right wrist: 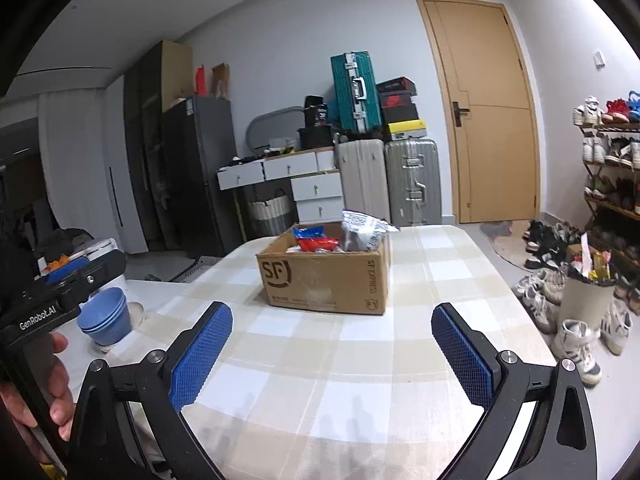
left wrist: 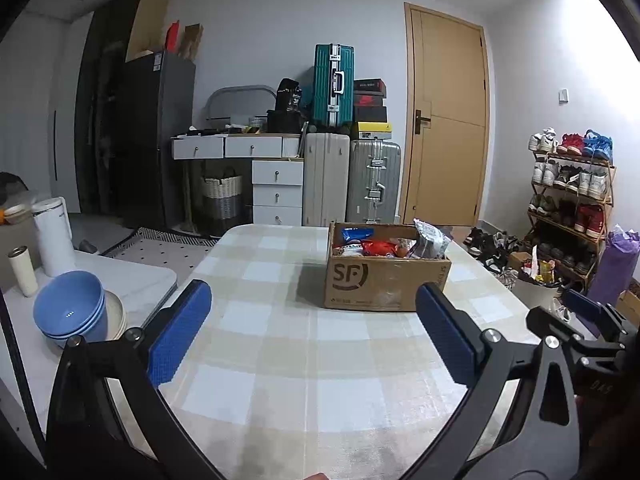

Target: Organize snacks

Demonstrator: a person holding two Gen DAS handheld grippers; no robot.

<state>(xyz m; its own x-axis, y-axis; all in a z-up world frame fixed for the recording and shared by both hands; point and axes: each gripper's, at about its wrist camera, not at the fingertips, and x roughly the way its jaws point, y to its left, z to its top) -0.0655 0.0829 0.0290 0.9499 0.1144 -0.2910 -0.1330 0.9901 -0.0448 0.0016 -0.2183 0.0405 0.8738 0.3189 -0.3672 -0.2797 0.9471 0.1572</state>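
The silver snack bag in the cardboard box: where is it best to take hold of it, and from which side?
Probably grip the silver snack bag by its crumpled top, which rises above the rim of the cardboard box at the right rear corner. Come from above with the right tongs, now open over the checked tablecloth. The box walls block its lower part.

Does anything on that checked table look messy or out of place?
Not much. The cardboard box sits upright, nothing spilled. One silver snack bag pokes up above its rim instead of lying flat. Both grippers, left and right, hang open, short of it.
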